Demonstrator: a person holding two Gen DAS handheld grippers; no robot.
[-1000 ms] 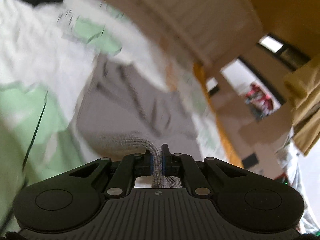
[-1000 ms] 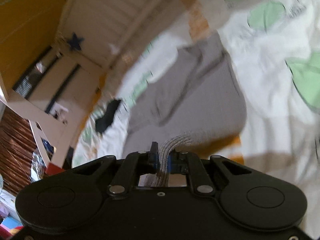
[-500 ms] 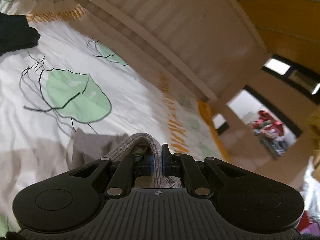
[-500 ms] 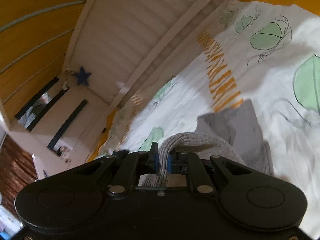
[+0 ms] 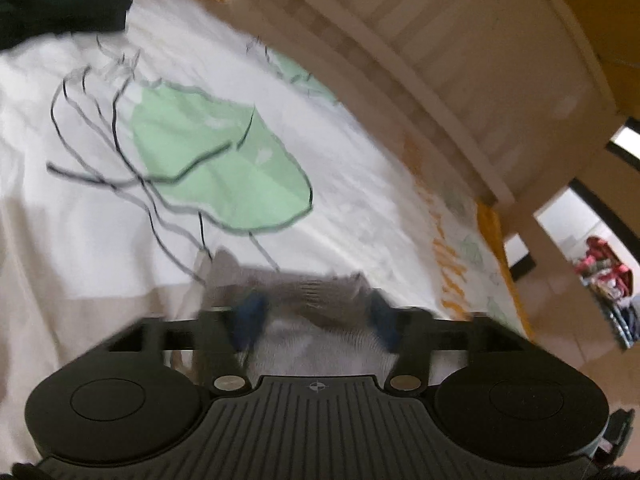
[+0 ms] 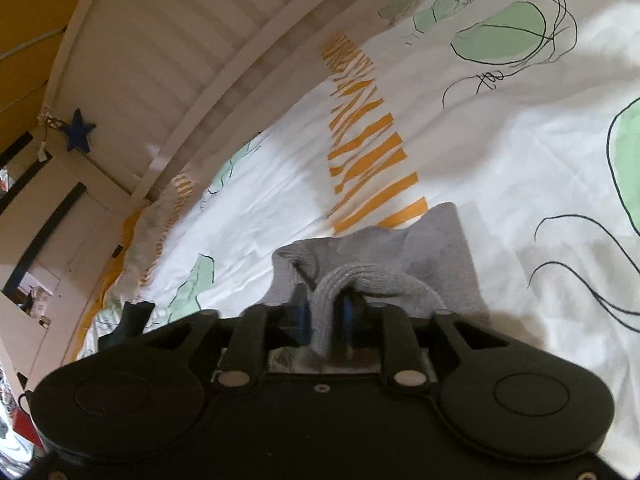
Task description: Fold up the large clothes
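The left gripper [image 5: 316,314] has its jaws spread wide, the ribbed hem of the one grey garment [image 5: 308,292] lying loose between them, while the right gripper [image 6: 325,312] pinches that hem [image 6: 340,280] with jaws nearly together. The garment lies on the leaf-printed bedsheet [image 6: 500,152]. Farther off, one dark garment [image 5: 56,4] sits near the sheet's far edge by the white slatted bed frame [image 5: 460,40].

Both grippers, left [image 5: 316,316] and right [image 6: 325,314], are black plastic with blue finger pads, silver screws and round side discs; the left is ribbed.
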